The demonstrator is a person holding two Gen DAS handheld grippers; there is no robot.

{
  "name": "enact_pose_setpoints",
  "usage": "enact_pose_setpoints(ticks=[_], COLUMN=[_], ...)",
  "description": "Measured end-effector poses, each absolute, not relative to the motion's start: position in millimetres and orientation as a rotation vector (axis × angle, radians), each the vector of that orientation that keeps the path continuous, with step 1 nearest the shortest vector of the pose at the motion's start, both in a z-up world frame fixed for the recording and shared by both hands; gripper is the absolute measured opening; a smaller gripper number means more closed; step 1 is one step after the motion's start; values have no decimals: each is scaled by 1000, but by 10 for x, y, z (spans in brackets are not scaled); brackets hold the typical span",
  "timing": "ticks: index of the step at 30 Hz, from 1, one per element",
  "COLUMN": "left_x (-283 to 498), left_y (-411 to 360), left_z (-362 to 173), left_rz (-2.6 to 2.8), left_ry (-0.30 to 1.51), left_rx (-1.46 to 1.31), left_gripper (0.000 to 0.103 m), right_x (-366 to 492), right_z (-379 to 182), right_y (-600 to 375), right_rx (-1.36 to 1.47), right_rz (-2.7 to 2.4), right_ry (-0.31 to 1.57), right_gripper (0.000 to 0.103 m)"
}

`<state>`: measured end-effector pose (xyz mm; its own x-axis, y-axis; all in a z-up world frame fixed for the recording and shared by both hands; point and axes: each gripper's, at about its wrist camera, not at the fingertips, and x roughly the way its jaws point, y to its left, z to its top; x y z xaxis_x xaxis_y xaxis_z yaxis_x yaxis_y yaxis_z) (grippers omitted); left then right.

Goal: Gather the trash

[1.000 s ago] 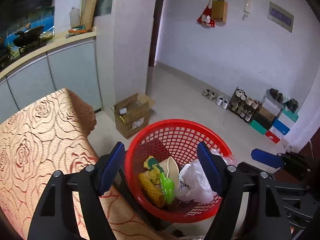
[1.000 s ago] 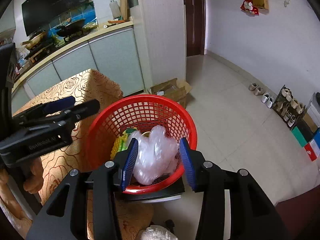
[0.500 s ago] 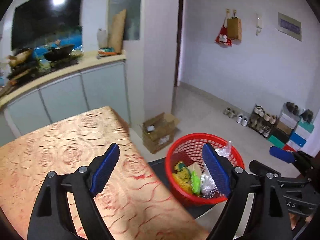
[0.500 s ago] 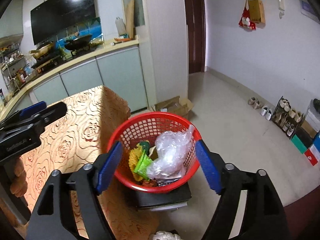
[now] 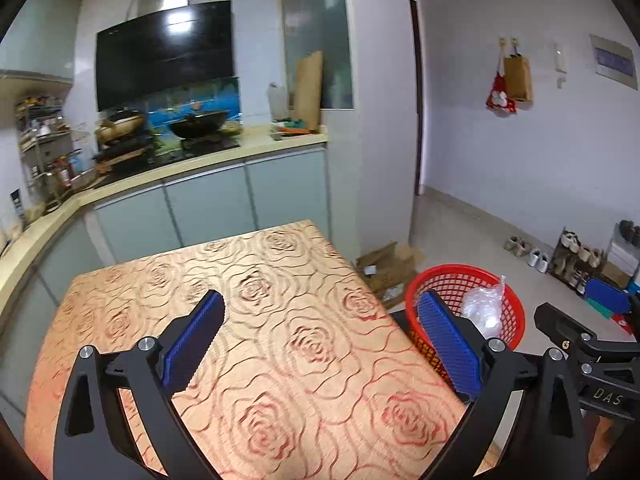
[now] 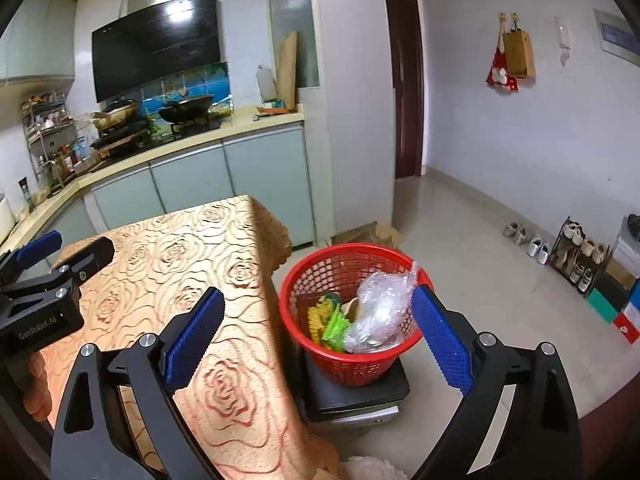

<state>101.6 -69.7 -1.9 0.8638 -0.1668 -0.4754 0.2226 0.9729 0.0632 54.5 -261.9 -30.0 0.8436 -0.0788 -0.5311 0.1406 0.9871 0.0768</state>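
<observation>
Red plastic mesh forms the basket [image 6: 348, 320], a round open-weave bin standing on a dark flat box [image 6: 360, 396] on the floor, just beside the table's [image 6: 200, 280] right edge, at centre-right of the right wrist view. Inside it lie a crumpled clear plastic bag [image 6: 380, 312] reaching up to the rim on the right, a bright green wrapper [image 6: 336, 326], a yellow piece [image 6: 316, 316] and something pale between them. In the left wrist view the basket [image 5: 480, 280] sits at right of centre, partly behind a blue pad, with the clear bag [image 5: 482, 308] showing.

Left tongs [image 5: 320, 340] hang over the rose-patterned gold tablecloth, pointing somewhat downward; their jaws have just been opening and stand wide apart with nothing between them. Right tongs [image 6: 316, 336] also tilt downward, straddling the table edge and the basket in the frame; their jaws have just been opening too, spread wide, gripping nothing. The left tongs [image 6: 40, 280] show at the left edge of the right wrist view, over the table.
</observation>
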Motion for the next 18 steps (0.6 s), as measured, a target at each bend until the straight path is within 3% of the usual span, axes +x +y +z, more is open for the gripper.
enact_pose_setpoints(ticks=[18], left_x=[476], left_y=[-383], left_z=[10], left_rz=[-105], left_ry=[448], left_rx=[53], left_gripper=[96], right_x=[179], right_z=[-192], right_y=[-2273], right_rx=[101], right_rz=[-61], right_ry=[508], right_gripper=[97])
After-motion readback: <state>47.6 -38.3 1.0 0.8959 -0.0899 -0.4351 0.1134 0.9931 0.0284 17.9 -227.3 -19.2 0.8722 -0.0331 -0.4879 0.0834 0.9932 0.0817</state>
